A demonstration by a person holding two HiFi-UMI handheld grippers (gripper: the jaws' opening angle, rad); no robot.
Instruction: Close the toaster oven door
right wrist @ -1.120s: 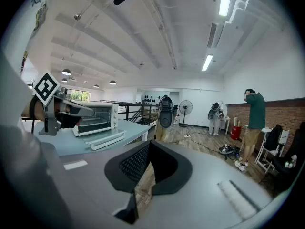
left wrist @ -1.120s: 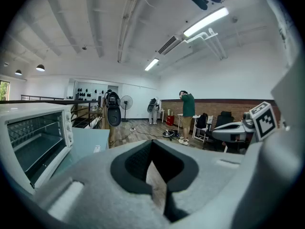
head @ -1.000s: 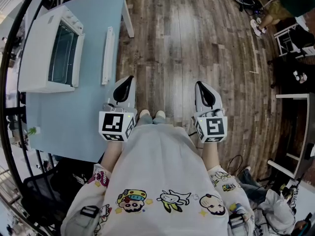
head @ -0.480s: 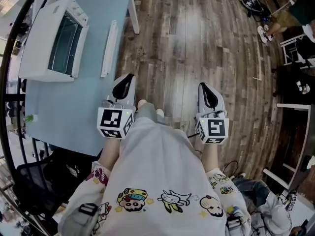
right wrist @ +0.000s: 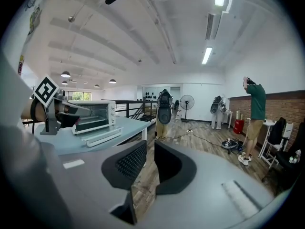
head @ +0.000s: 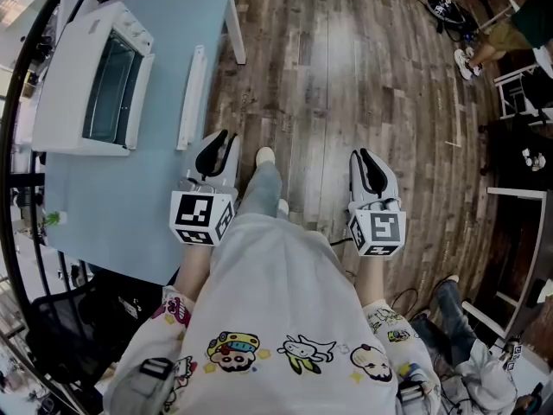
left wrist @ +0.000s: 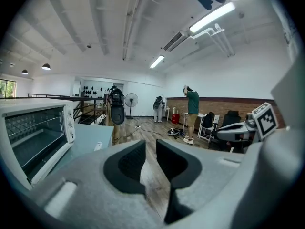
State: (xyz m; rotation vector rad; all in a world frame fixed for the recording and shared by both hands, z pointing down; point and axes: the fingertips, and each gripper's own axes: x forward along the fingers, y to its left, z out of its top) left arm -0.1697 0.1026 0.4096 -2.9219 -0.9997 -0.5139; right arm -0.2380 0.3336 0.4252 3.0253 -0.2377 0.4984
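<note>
1 toaster oven [head: 88,85]; 2 grippers [head: 225,140] [head: 362,156], jaws opening, empty.

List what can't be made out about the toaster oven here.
Head view: toaster oven knobs, too small to read; whether the white bar joins the oven, unclear from above.
Left gripper view: the oven's left side, cut off by the picture's edge.
Right gripper view: the oven's inside, too far and small.
</note>
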